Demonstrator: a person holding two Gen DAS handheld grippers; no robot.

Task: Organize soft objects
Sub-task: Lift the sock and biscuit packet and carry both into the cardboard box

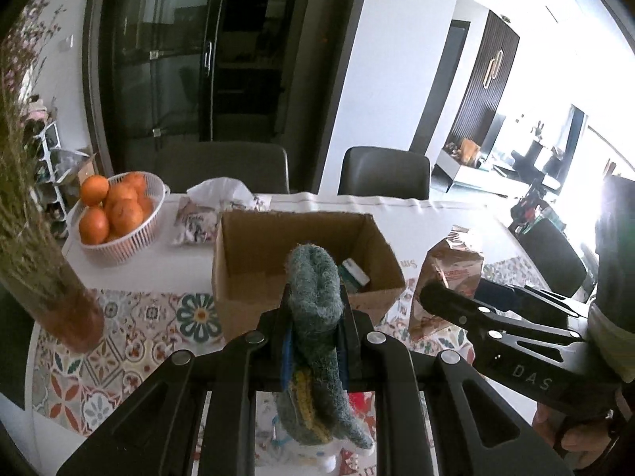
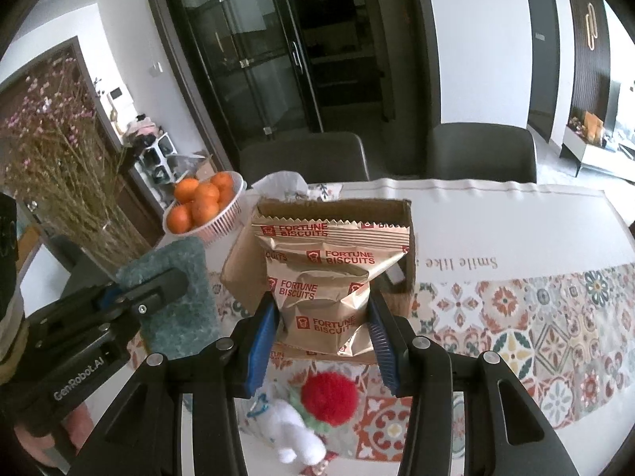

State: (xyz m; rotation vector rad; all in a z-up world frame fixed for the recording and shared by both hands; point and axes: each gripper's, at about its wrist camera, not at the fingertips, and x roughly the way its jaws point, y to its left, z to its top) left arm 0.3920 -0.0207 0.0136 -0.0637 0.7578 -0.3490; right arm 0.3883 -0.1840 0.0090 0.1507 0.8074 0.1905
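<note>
Left wrist view: left gripper (image 1: pixel 313 309) jaws clamp sock (image 1: pixel 313 289); right gripper (image 2: pixel 323 317) jaws squeeze biscuit bag (image 2: pixel 321 277) w/ box (image 2: pixel 238 273) behind.

Daylight floods in from the right — glare washes out that side, fisheye edges bend and darken.

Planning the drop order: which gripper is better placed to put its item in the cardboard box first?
Left, probably. The left gripper is shut on the green sock, pointed at the open cardboard box. The right gripper, holding the biscuit packet, looks nearly as ready.
</note>
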